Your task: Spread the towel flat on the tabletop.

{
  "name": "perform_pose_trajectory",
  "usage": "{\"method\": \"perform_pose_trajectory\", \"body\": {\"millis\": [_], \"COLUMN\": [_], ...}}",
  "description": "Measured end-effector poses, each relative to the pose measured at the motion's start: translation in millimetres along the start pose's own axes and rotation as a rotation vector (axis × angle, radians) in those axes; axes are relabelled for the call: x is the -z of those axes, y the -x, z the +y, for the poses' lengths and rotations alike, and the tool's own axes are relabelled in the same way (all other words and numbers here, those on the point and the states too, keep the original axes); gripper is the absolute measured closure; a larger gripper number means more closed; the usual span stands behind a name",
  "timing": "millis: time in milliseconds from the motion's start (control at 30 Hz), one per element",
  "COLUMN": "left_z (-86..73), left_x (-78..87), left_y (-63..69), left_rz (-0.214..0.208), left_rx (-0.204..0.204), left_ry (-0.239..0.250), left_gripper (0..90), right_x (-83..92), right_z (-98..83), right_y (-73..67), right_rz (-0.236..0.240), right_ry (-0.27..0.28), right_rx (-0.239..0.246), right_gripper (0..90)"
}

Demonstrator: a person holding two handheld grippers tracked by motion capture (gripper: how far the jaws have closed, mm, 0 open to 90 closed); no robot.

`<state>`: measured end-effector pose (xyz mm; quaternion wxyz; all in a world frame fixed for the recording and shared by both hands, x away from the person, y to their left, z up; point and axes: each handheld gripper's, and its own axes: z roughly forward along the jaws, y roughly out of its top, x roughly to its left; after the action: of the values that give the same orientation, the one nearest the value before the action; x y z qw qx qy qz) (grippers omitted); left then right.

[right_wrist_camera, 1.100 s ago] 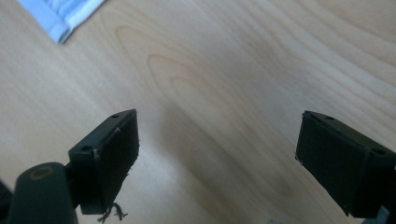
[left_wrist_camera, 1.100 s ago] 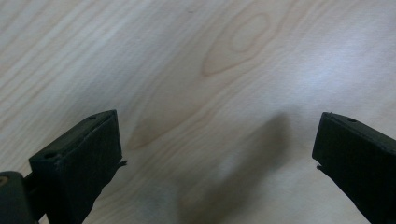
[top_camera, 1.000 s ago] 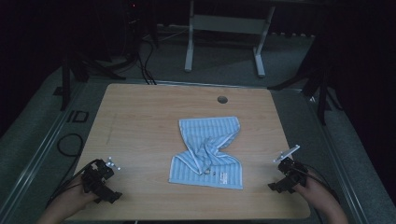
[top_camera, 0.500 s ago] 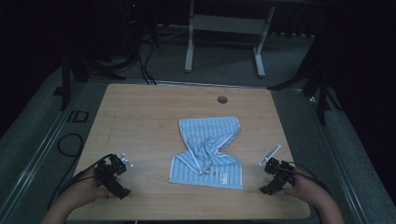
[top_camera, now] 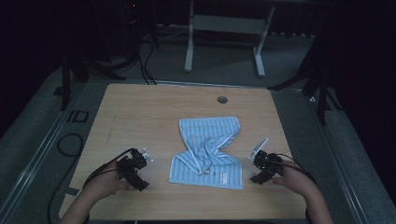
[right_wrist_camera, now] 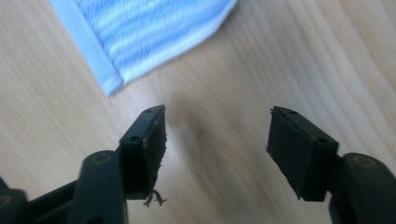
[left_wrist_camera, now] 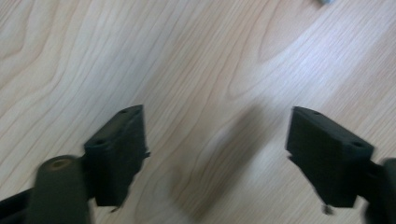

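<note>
A light blue striped towel (top_camera: 208, 151) lies crumpled and twisted in the middle of the wooden table (top_camera: 154, 107), with a small label near its front edge. My left gripper (top_camera: 135, 170) hovers over bare wood to the towel's left. Its jaws (left_wrist_camera: 217, 154) stand apart and have just been closing, with nothing between them. My right gripper (top_camera: 262, 169) is just off the towel's front right corner. Its jaws (right_wrist_camera: 217, 149) have also just been closing over bare wood, and the towel's corner (right_wrist_camera: 149, 32) lies just beyond them.
A round cable hole (top_camera: 222, 99) sits near the table's far edge. A white desk frame (top_camera: 224, 28) stands on the floor behind the table. Cables (top_camera: 70, 140) loop on the floor at the left. Bare wood surrounds the towel on all sides.
Both hands have slid inward along the front of the table toward the towel, the left one rightward and the right one leftward. The towel has not moved.
</note>
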<state>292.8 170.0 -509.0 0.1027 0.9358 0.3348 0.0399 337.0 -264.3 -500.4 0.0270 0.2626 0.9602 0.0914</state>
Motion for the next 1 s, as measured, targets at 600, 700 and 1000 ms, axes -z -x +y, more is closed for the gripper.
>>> {"method": "perform_pose_trajectory", "body": {"millis": [600, 700, 1000], "left_z": [71.1, 86.2, 130.9], "left_x": [-19.3, -24.1, -30.3], "left_y": [43.1, 50.8, 74.9], "left_rz": [-0.028, -0.025, -0.013], "left_rx": [-0.206, -0.221, -0.278], "left_ry": [-0.020, -0.012, 0.041], "left_gripper": [32.5, 32.9, 33.4], "right_x": [2.5, 1.8, -6.0], "right_z": [61.1, 69.9, 110.6], "right_y": [0.9, 0.9, -9.7], "right_rz": [-0.032, -0.034, -0.008], "right_ry": [0.041, 0.040, 0.053], "right_rx": [0.111, 0.121, 0.182], "right_gripper": [53.5, 54.4, 56.9]}}
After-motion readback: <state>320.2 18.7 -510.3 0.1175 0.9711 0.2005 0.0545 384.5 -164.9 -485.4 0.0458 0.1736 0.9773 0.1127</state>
